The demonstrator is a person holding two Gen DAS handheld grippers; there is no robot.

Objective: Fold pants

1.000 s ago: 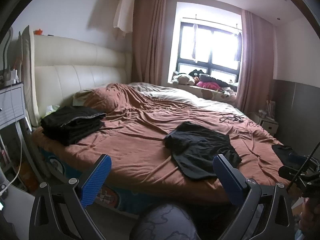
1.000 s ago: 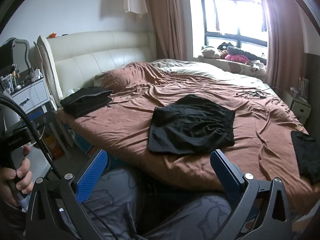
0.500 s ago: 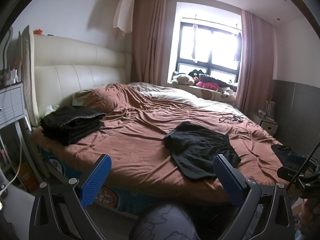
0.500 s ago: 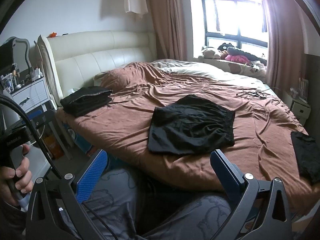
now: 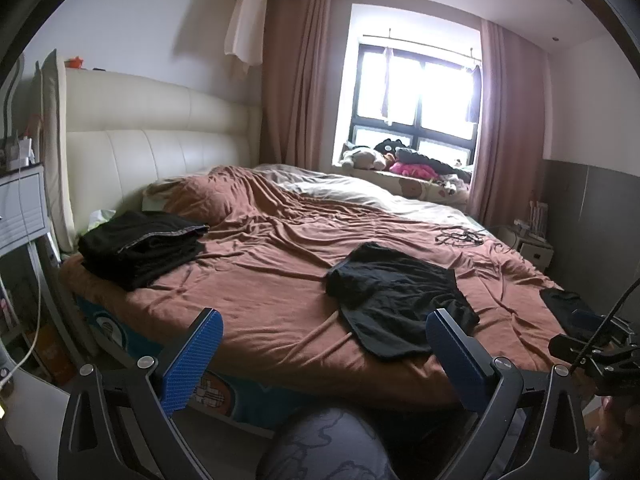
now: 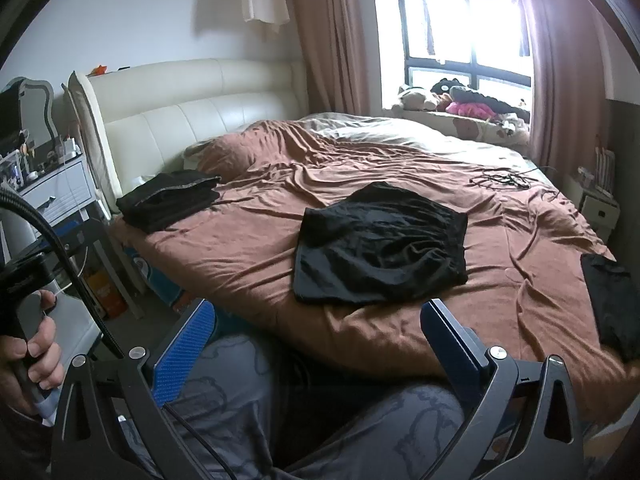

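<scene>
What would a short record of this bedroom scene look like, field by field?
surface: bed with brown sheet
garment to fold: black pants, lying loose mid-bed
already stacked: folded dark clothes near the headboard
another dark garment: at the bed's right edge
left hand-held gripper: open, empty
right hand-held gripper: open, empty
windowsill: soft toys

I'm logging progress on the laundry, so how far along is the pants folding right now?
Done: a stack of folded dark clothes sits by the headboard. In hand: nothing; the left gripper and the right gripper are both open, short of the bed. Left: the black pants lie in the middle of the brown cover, rumpled, and another dark garment waits at the right edge.
</scene>
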